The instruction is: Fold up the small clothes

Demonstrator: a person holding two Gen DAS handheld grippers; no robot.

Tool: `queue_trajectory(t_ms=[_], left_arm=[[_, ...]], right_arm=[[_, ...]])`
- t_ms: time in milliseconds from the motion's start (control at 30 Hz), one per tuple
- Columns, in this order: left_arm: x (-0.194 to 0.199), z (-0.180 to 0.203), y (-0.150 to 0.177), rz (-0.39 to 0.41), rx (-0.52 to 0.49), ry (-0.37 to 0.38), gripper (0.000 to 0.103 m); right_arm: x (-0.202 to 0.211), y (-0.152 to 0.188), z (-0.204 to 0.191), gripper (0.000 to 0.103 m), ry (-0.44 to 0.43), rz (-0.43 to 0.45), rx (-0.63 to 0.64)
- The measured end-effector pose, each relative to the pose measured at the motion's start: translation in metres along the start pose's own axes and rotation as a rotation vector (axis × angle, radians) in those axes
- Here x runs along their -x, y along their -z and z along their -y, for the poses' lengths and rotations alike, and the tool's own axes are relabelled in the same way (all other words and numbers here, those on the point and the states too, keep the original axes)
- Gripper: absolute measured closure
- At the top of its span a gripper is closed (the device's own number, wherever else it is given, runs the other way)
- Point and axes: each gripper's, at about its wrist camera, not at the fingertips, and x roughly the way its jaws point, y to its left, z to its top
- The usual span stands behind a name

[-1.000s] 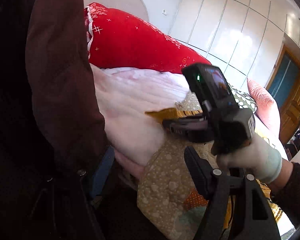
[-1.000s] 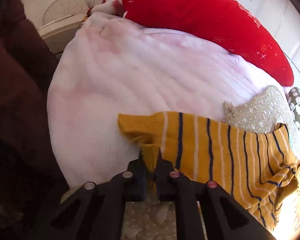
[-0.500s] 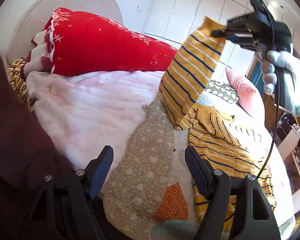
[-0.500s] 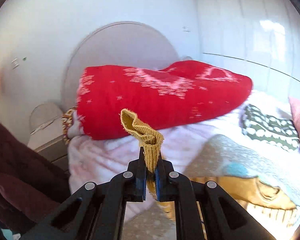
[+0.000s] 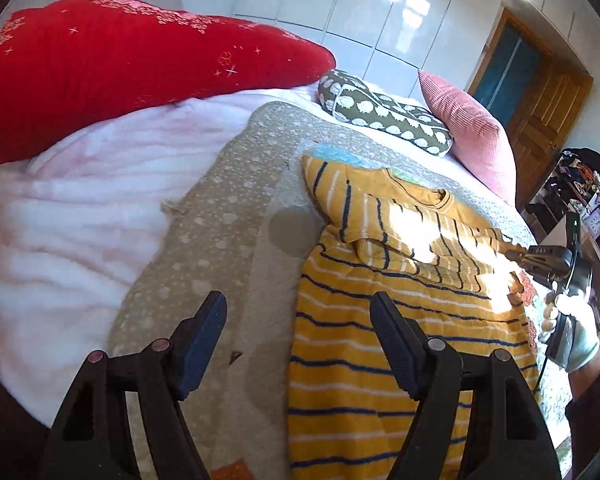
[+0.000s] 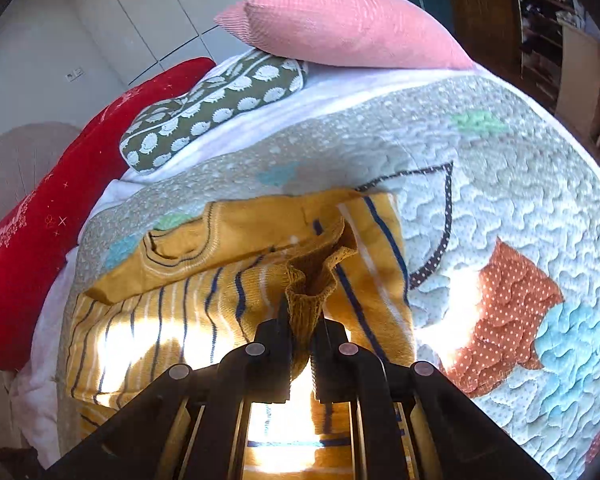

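Observation:
A yellow sweater [image 5: 380, 320] with navy and white stripes lies flat on the patchwork quilt [image 5: 228, 216]. One sleeve [image 5: 400, 236] is folded across its chest toward the right. My right gripper [image 6: 302, 312] is shut on that sleeve's ribbed cuff [image 6: 312, 276], low over the sweater's right side. The left wrist view shows this right gripper [image 5: 516, 254] in a gloved hand [image 5: 576, 328]. My left gripper [image 5: 296, 304] is open and holds nothing. It hangs above the sweater's left edge, one finger over the quilt and one over the stripes.
A red cushion [image 5: 120, 68] and a pale pink blanket [image 5: 80, 220] lie at the left. A green patterned pillow [image 5: 380, 112] and a pink pillow [image 5: 468, 136] sit at the head of the quilt. A wooden door [image 5: 540, 92] and cluttered shelves [image 5: 580, 184] stand beyond the bed's right side.
My right gripper lifted the sleeve cuff from the left, swung it up and over, and brought it down across the sweater to the right. My left gripper moved toward the sweater, still open.

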Motion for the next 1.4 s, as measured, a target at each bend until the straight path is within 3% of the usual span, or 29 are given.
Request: queue_trajectory(t_ms=[133,267,367,533,600,700,800,900,1000,1200,1400], left_arm=[[-0.038,0.028,-0.023,-0.028,-0.059,-0.045,0.03],[-0.071,0.05,-0.05,-0.054,-0.077,-0.036,0.03],[-0.102,0.065,-0.069,-0.083,-0.081,-0.021,0.03],[-0.168,0.065,-0.078,-0.179,-0.088,-0.168,0.031],[-0.184,0.057,-0.075,-0.199,-0.077,-0.204,0.031],[-0.189,0.048,-0.074,-0.192,-0.059,-0.196,0.025],[-0.178,0.042,-0.078,-0.2,-0.045,-0.149,0.026],[-0.144,0.033,-0.077,-0.172,-0.034,-0.126,0.027],[-0.099,0.022,-0.063,-0.135,-0.041,-0.106,0.027],[-0.022,0.003,-0.007,-0.117,-0.06,-0.095,0.026],[0.007,-0.009,0.063,-0.184,0.016,-0.008,0.026]], right_arm=[[0.007,0.011,0.025,0.084,-0.033,0.014,-0.048],[0.034,0.017,0.038,0.083,0.028,0.111,-0.049],[0.046,0.014,0.027,0.083,-0.045,0.139,-0.013],[0.016,0.007,-0.007,0.083,-0.181,0.034,0.059],[-0.003,0.007,-0.007,0.083,-0.162,0.003,0.055],[-0.038,0.009,0.013,0.084,-0.136,-0.056,-0.017],[-0.034,0.01,0.025,0.086,-0.195,-0.03,-0.087],[-0.004,0.017,0.021,0.085,-0.157,0.013,-0.04],[0.037,0.036,0.03,0.077,-0.178,0.043,-0.008],[0.113,0.102,0.065,0.066,-0.144,0.054,0.063],[0.15,0.18,0.085,0.061,-0.192,-0.001,0.041]])
